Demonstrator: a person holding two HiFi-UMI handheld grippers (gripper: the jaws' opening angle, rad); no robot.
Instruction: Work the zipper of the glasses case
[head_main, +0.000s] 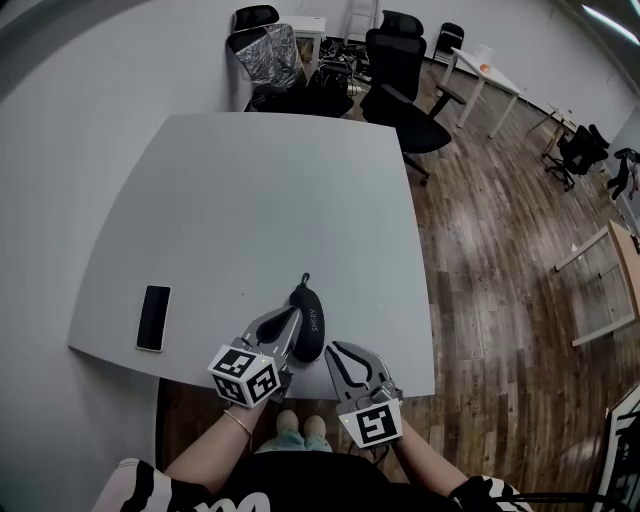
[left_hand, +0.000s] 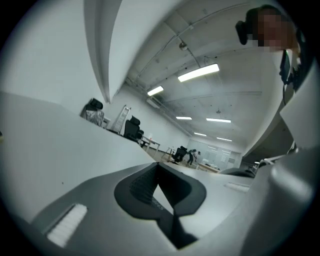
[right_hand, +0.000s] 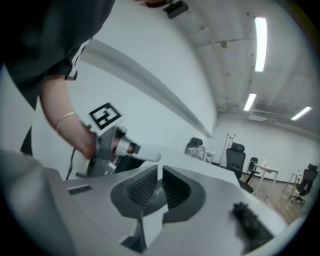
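One glasses case (head_main: 309, 326), one phone (head_main: 154, 318), two grippers (head_main: 291, 318) (head_main: 336, 350).

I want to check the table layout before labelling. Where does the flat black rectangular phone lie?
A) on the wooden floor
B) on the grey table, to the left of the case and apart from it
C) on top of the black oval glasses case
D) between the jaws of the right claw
B: in the head view the flat black rectangular phone lies on the grey table, left of the black oval glasses case, with bare tabletop between them.
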